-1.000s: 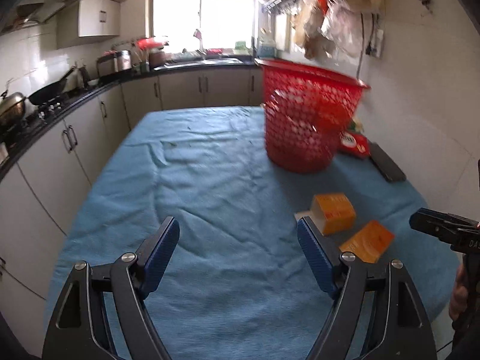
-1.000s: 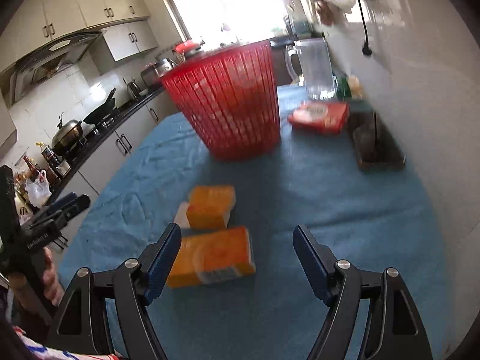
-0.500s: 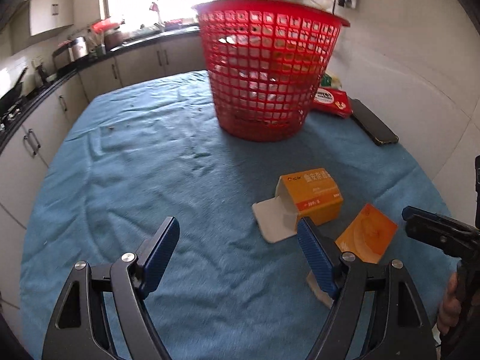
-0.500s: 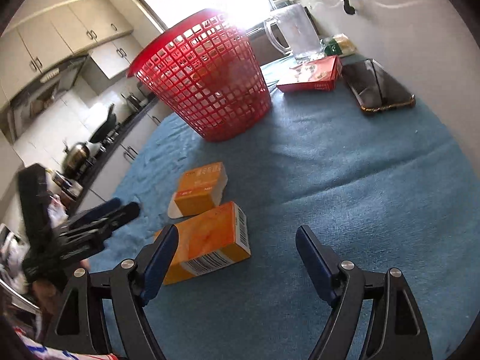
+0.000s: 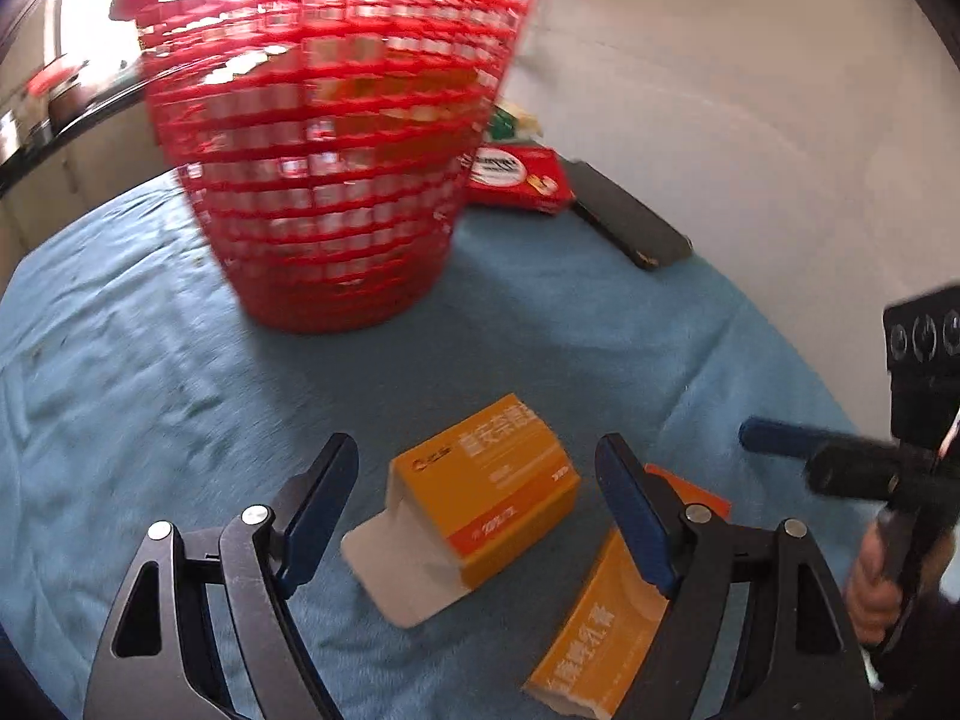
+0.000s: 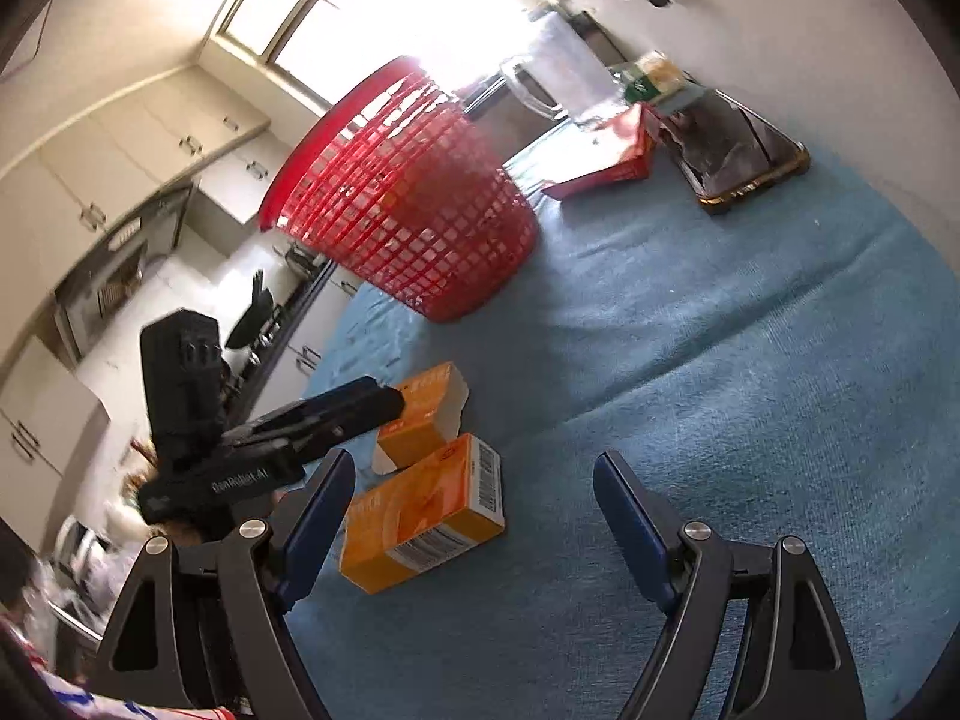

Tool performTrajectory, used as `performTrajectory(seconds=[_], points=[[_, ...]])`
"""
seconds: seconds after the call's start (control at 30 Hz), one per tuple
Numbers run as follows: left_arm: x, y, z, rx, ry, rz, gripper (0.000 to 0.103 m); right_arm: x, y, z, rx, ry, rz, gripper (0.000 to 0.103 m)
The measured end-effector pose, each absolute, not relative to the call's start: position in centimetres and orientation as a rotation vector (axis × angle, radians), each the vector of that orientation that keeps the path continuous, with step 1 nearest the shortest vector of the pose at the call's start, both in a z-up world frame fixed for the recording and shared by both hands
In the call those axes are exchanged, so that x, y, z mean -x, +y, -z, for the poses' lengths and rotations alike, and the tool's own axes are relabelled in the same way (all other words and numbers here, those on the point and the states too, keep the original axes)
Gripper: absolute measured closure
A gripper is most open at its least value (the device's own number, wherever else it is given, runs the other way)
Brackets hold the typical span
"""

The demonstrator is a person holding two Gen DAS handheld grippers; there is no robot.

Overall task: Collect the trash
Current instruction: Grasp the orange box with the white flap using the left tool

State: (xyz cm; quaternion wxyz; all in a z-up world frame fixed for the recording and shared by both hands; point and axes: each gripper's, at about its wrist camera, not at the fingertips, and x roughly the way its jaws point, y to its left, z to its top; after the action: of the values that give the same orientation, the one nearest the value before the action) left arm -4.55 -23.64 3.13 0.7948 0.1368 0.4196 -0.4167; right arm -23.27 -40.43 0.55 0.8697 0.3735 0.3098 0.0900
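Observation:
Two orange cartons lie on the blue cloth in front of a red mesh basket [image 5: 324, 138]. The opened carton [image 5: 486, 492] with its white flap out lies between the fingers of my open left gripper [image 5: 474, 498], close above it. The shut carton [image 5: 606, 624] lies to its right, under my right finger. In the right wrist view the shut carton [image 6: 420, 516] with a barcode sits low between the fingers of my open right gripper [image 6: 474, 504], nearer the left finger. The opened carton [image 6: 423, 414] and the basket [image 6: 408, 204] lie beyond.
A red flat box [image 5: 516, 177] and a dark phone [image 5: 627, 222] lie by the white wall behind the basket. A clear jug [image 6: 552, 78] stands farther back. Kitchen counters and a stove run along the left. The table edge is close on the right.
Both grippers have moved down and forward toward the cartons. The left gripper now straddles the opened carton; the right gripper has tilted and closed in on the shut carton.

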Motion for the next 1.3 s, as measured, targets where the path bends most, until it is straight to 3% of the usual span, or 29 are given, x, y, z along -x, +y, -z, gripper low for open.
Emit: performTrajectory(seconds=[0.2,0.27,0.63,1.0,1.3], points=[[3.8,-24.5,-1.7,-0.324,0.981,0.946,0.023,23.3,-41.2,-0.2,-0.836,0.637,-0.195,0.017],[3.8,-24.8,-1.3,-0.336,0.992,0.95,0.036,23.2,-41.1,-0.3,-0.825,0.642,-0.192,0.017],[5.6,-19.3,-2.6,-0.325,0.909,0.556,0.036,22.8,-40.7,-0.2,-0.784,0.674,-0.172,0.017],[8.2,-8.7,-2.4,0.079,1.011,0.344,0.036,23.5,-38.2,-1.7,-0.625,0.717,-0.141,0.017],[10.1,-6.1,-1.9,0.134,0.979,0.303,0.036,23.1,-34.6,-0.7,-0.685,0.848,-0.245,0.017]])
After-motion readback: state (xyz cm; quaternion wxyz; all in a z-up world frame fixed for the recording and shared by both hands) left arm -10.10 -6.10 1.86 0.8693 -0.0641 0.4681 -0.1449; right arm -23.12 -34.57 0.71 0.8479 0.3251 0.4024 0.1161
